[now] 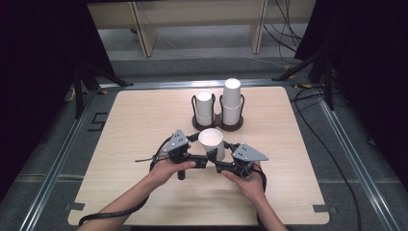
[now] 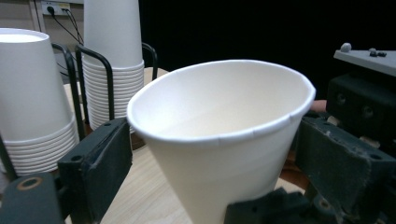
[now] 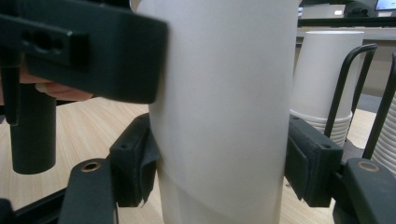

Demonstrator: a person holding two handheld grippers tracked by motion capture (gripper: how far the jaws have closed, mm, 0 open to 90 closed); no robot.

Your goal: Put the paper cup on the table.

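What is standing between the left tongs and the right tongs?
An upright white paper cup stands between the left tongs and the right tongs, as the high view shows.

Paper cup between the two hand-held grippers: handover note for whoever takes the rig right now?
Right hand-held gripper: shut on the paper cup, pads on both sides of its wall, cup upright with mouth up.
Left hand-held gripper: at the same cup from the other side; its left jaw stands clear of the cup wall in the left gripper view, so count it as open.
Cup holder at the back of the table: two stacks of upside-down cups, short stack on the left, tall stack on the right.
Done: one cup is out in front of the holder, mouth up.
Left: where this cup goes is unclear from here.
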